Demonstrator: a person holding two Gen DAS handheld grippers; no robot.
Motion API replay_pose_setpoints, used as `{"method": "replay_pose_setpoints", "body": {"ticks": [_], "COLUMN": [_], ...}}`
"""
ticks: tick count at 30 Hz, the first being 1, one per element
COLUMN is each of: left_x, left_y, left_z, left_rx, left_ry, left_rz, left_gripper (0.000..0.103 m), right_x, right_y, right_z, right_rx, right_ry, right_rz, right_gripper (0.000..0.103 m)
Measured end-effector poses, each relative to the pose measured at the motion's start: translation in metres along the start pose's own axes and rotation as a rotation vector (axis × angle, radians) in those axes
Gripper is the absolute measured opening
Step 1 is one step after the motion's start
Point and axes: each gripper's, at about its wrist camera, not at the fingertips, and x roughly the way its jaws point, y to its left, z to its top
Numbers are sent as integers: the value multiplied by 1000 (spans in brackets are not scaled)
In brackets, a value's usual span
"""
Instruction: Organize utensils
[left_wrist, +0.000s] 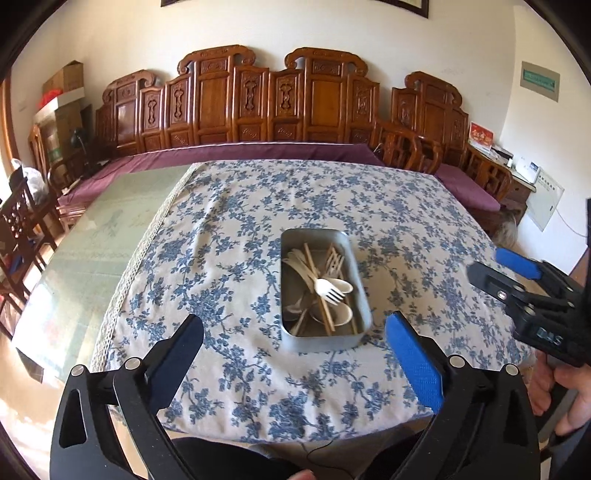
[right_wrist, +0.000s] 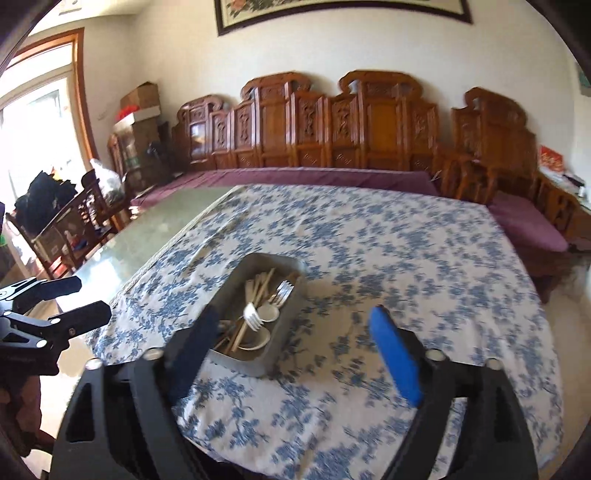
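Note:
A grey metal tray (left_wrist: 364, 306) sits on the blue floral tablecloth (left_wrist: 229, 251). It holds several utensils: a white plastic fork (left_wrist: 327, 288), white spoons (left_wrist: 341, 314) and wooden chopsticks (left_wrist: 319, 284). My left gripper (left_wrist: 295, 332) is open and empty, above the near table edge in front of the tray. My right gripper (right_wrist: 295, 325) is open and empty, just right of the tray (right_wrist: 284, 325); it also shows at the right in the left wrist view (left_wrist: 491, 266). The left gripper shows at the left in the right wrist view (right_wrist: 85, 299).
The cloth covers the right part of a green glass-topped table (left_wrist: 92, 236). A carved wooden bench (left_wrist: 258, 107) with purple cushions runs along the far wall. Wooden chairs (right_wrist: 70, 229) and boxes stand at the left.

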Motion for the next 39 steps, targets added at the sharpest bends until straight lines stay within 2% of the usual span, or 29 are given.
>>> {"method": "replay_pose_setpoints", "body": {"ticks": [3, 7, 14, 20, 26, 39], "left_x": [-10, -26, -66, -96, -111, -114], "left_y": [-11, -24, -47, -55, -58, -63], "left_z": [0, 2, 14, 25, 27, 24], "left_rx": [11, 20, 41, 33, 31, 40], "left_ry": [-13, -44, -141, -209, -245, -254], "left_rz": [8, -4, -10, -12, -7, 9], "left_gripper": [95, 95, 95, 95, 95, 95], "right_x": [-23, -58, -114, -148, -162, -165], "right_y": [-8, -17, -20, -23, -25, -24], "right_z": [-4, -1, 13, 19, 18, 18], "right_rx": [19, 37, 16, 33, 34, 35], "right_ry": [-31, -80, -185, -251, -277, -284], "right_rz": [-20, -58, -120, -156, -163, -161], "right_gripper": [100, 100, 100, 100, 100, 100]}}
